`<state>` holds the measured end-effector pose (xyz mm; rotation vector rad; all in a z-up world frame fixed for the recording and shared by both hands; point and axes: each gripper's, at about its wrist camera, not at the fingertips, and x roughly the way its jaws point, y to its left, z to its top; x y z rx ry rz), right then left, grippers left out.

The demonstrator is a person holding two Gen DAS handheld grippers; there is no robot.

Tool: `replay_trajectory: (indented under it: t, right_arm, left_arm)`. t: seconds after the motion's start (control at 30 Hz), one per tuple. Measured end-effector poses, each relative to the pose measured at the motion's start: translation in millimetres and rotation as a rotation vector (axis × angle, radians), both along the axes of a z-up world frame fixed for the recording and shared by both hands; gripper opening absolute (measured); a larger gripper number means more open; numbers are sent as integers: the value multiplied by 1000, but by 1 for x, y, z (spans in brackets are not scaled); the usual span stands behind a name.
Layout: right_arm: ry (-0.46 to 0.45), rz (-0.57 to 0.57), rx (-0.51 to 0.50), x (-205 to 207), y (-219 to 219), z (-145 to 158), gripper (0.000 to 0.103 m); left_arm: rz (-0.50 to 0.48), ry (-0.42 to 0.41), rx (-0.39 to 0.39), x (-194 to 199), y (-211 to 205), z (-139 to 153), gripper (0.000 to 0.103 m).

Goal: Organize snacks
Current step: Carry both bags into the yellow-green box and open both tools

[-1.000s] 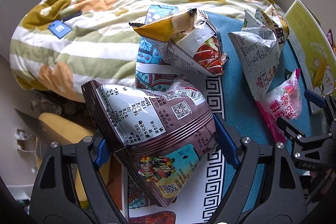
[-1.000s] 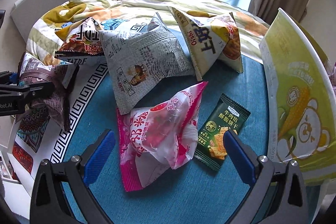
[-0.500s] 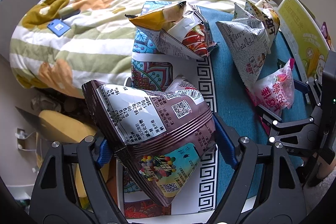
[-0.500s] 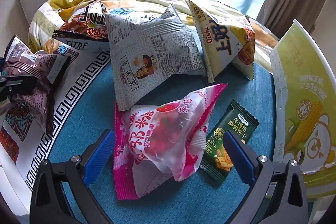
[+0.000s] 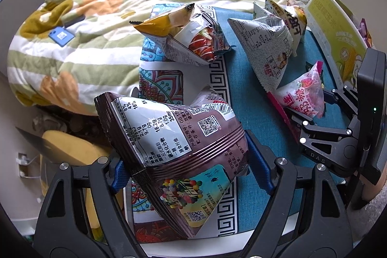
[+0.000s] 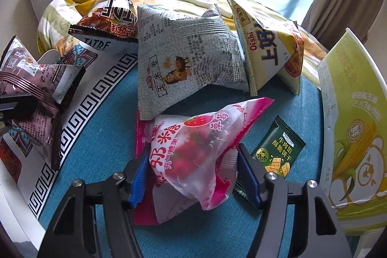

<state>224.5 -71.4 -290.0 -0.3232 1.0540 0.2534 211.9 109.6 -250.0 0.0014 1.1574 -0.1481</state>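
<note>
Blue-padded jaws of the left gripper (image 5: 186, 166) pinched a brown snack bag (image 5: 174, 149) above the patterned mat (image 5: 217, 79), while the right gripper (image 6: 191, 173) squeezed a pink candy bag (image 6: 193, 149) on the blue cloth (image 6: 101, 137); slick, puffy film could slip free.

You had glossy, crinkled plastic film under your left gripper (image 5: 187, 167): the brown bag (image 5: 179, 149) shone in ribbed bands. Your right gripper (image 6: 191, 171), matt black with ridged blue plastic pads (image 6: 139, 179) and bright metal screws, pinched a translucent, shiny pink bag (image 6: 193, 149). The newsprint-pattern bag (image 6: 186, 57) looked duller. Beneath lay a teal woven cloth (image 6: 108, 137), rough-textured, and beyond it a soft quilted blanket (image 5: 84, 28).
</note>
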Motion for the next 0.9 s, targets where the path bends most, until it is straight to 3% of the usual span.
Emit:
replay_trajectory:
  t: [0.53, 0.9]
  right_arm:
    - [18, -109, 52, -28, -25, 39, 53]
    - [-98, -302, 115, -53, -72, 118, 52]
  left_arm:
    - [-137, -63, -49, -10, -26, 47, 79]
    - [-272, -214, -141, 4, -77, 112, 79]
